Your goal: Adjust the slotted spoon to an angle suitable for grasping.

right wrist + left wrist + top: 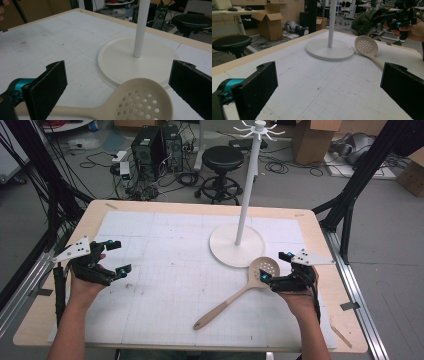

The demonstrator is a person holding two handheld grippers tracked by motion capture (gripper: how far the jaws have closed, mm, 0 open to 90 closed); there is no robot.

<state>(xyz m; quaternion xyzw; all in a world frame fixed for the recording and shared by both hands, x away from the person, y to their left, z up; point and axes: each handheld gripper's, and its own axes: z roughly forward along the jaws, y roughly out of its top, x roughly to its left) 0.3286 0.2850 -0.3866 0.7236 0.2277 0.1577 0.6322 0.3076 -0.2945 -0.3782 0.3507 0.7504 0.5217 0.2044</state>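
Note:
A beige slotted spoon lies flat on the white gridded mat, its perforated bowl beside the round base of a white hanger stand. The handle runs toward the near edge. My right gripper hovers just right of the bowl with its jaws wide open; the bowl lies between and below them, untouched. At the table's left my left gripper is held open with nothing between its jaws. From the left gripper view the spoon and stand are far ahead.
The stand's tall pole carries hooks at its top. The mat covers most of the wooden table. Behind the table are a black stool, computer cases, cables and cardboard boxes on the floor.

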